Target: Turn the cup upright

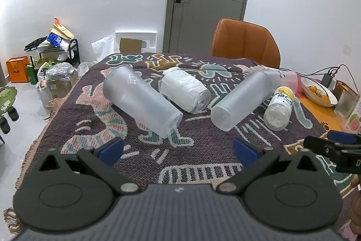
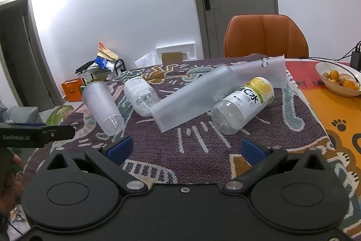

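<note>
Right, big picture first: the patterned cloth (image 1: 198,150) covers the table, with the orange chair (image 1: 246,42) behind it. Lying on it, four toppled pieces in a loose row. On the left, a frosted cup (image 1: 140,103) on its side, one end pointing toward us. Near the middle, a bottle wrapped in white paper (image 1: 183,89), also down. To the right, a second frosted cup (image 1: 243,101), and just beside it, the lemon-label bottle (image 2: 244,105), seemingly touching it.

Now the tools. The left gripper (image 1: 178,148) hovers short of the left cup, jaws spread wide, holding nothing. The right gripper (image 2: 186,148) sits short of the right cup, equally wide and empty.

Nothing is upright yet. My read: pick one cup, come in square across its body near the wider end, close gently because these thin walls will flex, then swing the base down. Watch that neighbouring bottle; it could roll.
</note>
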`<state>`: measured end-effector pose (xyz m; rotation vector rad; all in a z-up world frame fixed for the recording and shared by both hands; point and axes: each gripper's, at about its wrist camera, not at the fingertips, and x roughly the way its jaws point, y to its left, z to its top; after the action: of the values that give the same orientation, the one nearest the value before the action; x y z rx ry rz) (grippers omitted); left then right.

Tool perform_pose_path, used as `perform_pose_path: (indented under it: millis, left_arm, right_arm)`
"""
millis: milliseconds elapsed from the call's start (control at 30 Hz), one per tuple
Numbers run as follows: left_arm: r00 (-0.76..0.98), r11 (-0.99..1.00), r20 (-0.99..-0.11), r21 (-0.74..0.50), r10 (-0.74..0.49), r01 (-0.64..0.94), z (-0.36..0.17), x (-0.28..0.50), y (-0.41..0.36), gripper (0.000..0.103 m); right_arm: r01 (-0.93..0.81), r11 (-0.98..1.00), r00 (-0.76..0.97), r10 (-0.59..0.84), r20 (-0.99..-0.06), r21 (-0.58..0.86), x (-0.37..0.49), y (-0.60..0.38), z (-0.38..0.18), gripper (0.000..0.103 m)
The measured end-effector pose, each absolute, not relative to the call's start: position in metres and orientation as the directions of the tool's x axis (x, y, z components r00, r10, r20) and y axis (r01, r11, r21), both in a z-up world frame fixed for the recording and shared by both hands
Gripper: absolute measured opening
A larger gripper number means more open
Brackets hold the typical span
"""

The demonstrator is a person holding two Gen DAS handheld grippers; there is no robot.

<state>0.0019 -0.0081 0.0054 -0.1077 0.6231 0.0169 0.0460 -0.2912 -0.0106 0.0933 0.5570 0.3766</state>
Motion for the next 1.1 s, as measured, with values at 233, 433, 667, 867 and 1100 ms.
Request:
perform_pose_path:
  millis: [233, 433, 667, 867, 1100]
  left_arm:
    - [0.806, 0.994, -0.591, -0.100, -0.020, -0.048, 0.003, 0.006, -0.006, 0.102]
    - [0.809, 0.993, -0.587, -0.104, -0.017, -0.055, 0.003, 0.007, -0.003, 0.102]
    - [0.812, 0.993, -0.583, -0.109, -0.021, -0.052, 0.006, 0.004, -0.003, 0.102]
    - [0.817, 0.994, -0.577, -0.103, -0.019, -0.049, 0.008, -0.002, -0.006, 0.102]
    - [0.824, 0.995, -0.567, -0.078, 0.003, -0.057, 0.010, -0.011, -0.010, 0.102]
  right_arm:
    - [-0.341, 0.924, 0.780, 0.380, -0.498, 0.170, 0.047, -0.285, -0.008, 0.103]
    - [-0.347, 0.923, 0.780, 0.383, -0.494, 0.167, 0.050, -0.283, -0.006, 0.103]
    - [-0.366, 0.916, 0.778, 0.399, -0.486, 0.165, 0.044, -0.281, -0.006, 0.103]
    - [-0.363, 0.915, 0.782, 0.402, -0.477, 0.176, 0.039, -0.286, -0.004, 0.103]
    - [-0.374, 0.908, 0.772, 0.418, -0.479, 0.189, 0.035, -0.288, -0.005, 0.103]
